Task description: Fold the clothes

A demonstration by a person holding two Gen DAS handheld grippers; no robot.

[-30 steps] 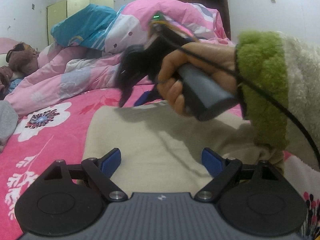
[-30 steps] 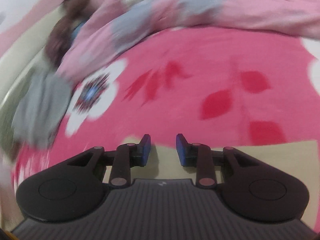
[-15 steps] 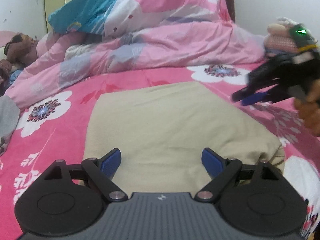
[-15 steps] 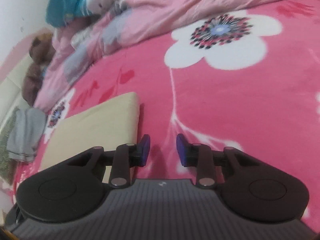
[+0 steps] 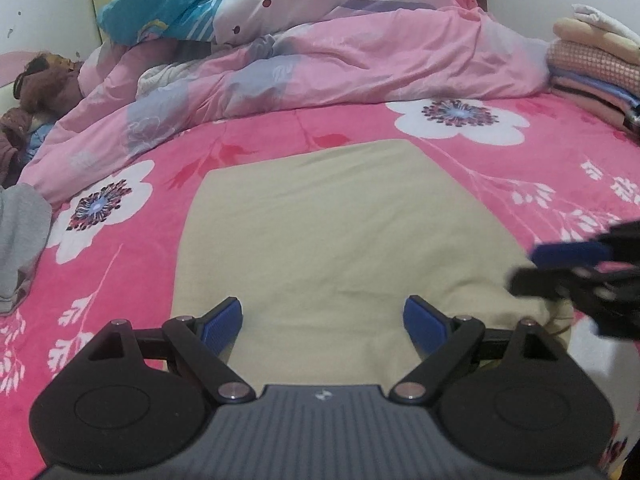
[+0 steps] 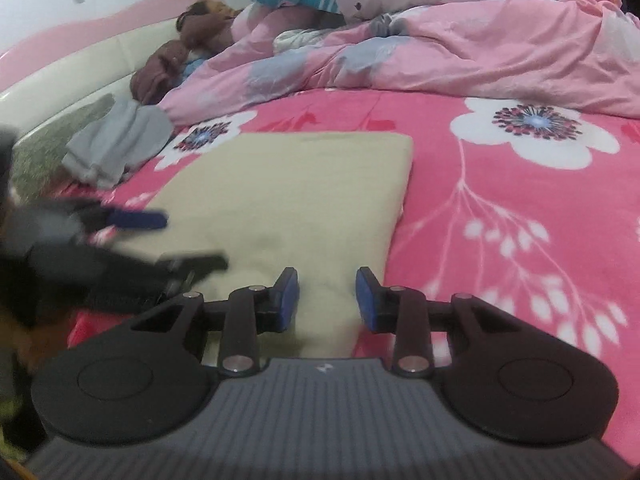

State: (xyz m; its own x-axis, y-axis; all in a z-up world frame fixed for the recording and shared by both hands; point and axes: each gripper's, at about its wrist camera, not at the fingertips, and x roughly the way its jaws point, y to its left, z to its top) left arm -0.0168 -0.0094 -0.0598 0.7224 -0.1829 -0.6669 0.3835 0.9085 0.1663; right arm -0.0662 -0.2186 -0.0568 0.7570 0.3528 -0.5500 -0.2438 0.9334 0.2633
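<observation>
Beige folded garment (image 5: 340,240) is lying flat at centre frame of the left wrist view, on the pink flowered bed sheet (image 5: 520,184). Left tongs (image 5: 323,322) are hovering over its near edge, jaws spread wide, gripping nothing. Right tongs (image 6: 327,300) are sitting lower centre in their own view, over the garment's near right corner, jaws parted a moderate way, also gripping nothing; whether the pads are touching the cloth is unclear. Each tool is showing blurred at the edge of the other's view: right tongs at far right, left tongs at far left. Rumpled pink duvet (image 5: 320,60) is filling the upper frame. Grey garment (image 6: 116,148) is lying at the upper left of the right wrist view, apart from the beige one. Stack of folded cloth (image 5: 592,64) is sitting at upper right of the left wrist view.
</observation>
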